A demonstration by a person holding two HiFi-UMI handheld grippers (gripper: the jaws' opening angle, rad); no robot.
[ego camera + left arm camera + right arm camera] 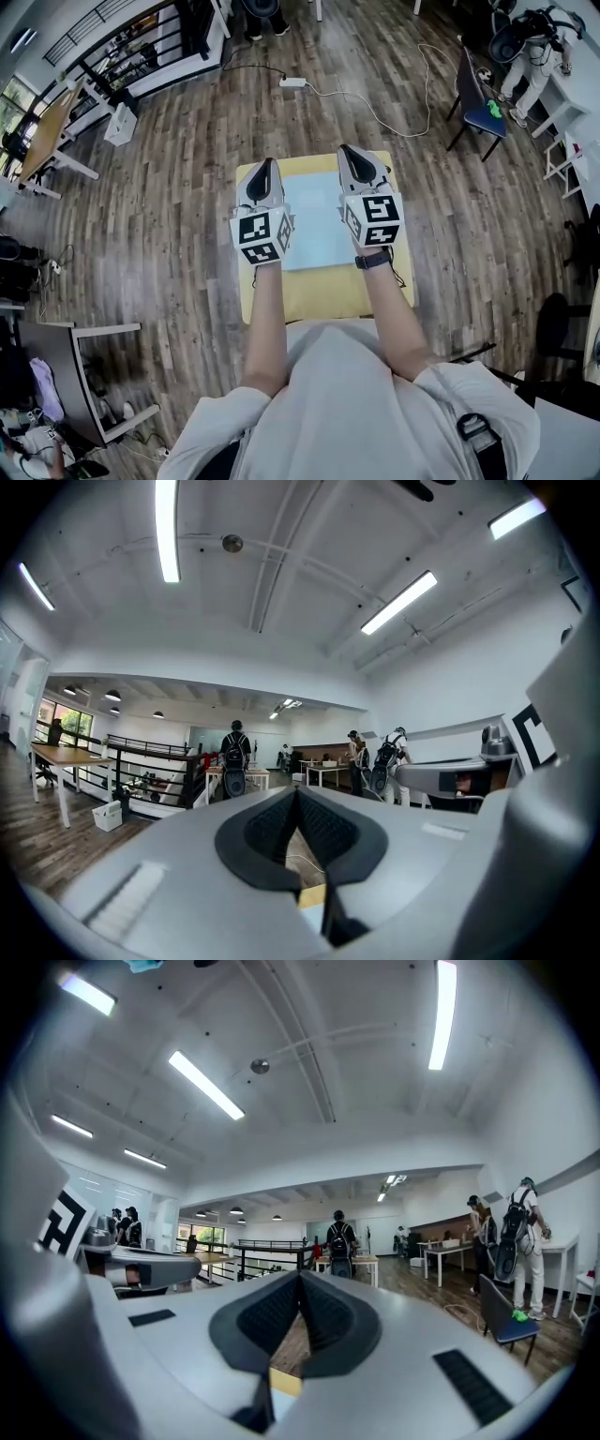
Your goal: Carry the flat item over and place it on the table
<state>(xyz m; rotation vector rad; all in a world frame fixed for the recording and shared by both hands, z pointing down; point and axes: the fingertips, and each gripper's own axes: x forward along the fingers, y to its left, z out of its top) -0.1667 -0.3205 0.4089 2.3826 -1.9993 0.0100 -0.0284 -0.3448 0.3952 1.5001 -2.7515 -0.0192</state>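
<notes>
Arms (266, 323) reach out level, and both tools sit over the sheet (317, 220): left gripper (267, 167) along its left edge, right gripper (347, 152) along its right edge, each with fingers pressed together tip to tip. Whether they nip the sheet's edges lower down, I can't tell. The sheet lies flat on a yellow top (319, 298), which sticks out all round it. Beyond the sheet is wood floor (169, 206). My read: if this is the start, the carry is still to come. If the yellow top is the table, only letting go remains.
</notes>
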